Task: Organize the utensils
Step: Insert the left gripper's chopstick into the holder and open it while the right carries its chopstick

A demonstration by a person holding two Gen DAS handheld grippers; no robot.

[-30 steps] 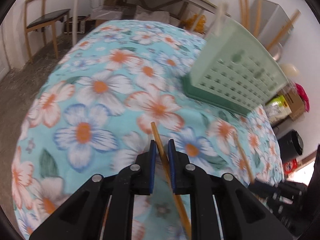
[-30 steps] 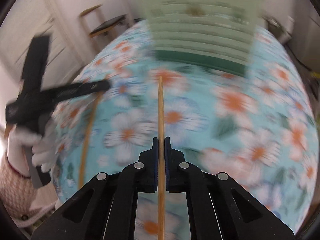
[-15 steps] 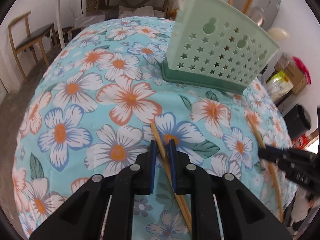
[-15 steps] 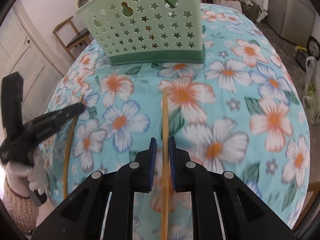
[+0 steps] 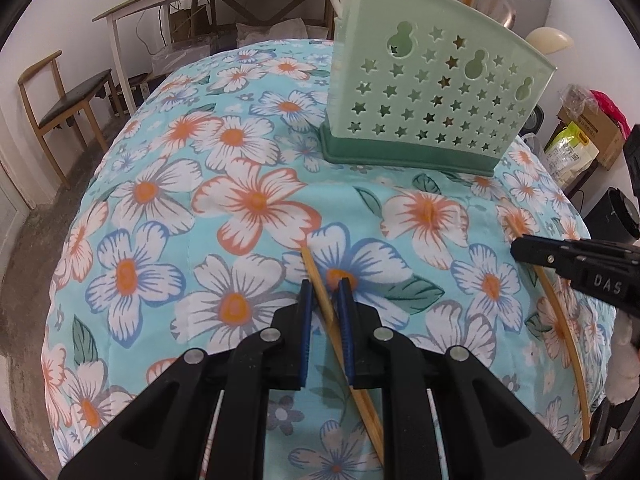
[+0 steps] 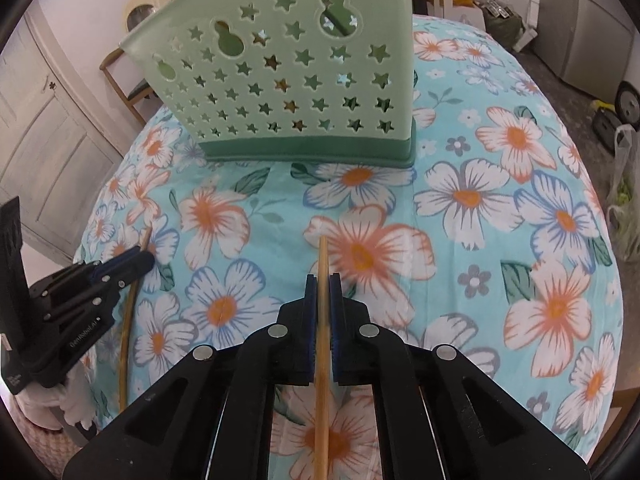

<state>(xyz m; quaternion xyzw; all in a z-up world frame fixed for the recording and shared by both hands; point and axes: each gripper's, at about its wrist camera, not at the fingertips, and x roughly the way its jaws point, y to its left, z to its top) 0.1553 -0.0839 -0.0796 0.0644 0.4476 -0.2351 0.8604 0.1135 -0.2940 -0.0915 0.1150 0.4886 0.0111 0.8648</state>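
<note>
Two bamboo chopsticks, one clamped in each gripper: left gripper (image 5: 325, 296) pinches its chopstick (image 5: 320, 286) aslant, right gripper (image 6: 323, 294) grips its chopstick (image 6: 322, 276) lengthwise, both tips aimed at the green star-pierced utensil holder (image 6: 288, 80) standing ahead on the floral tablecloth (image 5: 240, 200).

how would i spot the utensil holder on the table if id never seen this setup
Start at the table under the turquoise floral cloth. At its far side stands the utensil holder, a pale green, fan-shaped plastic caddy on a darker green base. Star and gourd-shaped cutouts pierce its wall, and it is the only upright thing there; the chopsticks are held low in grippers.
</note>
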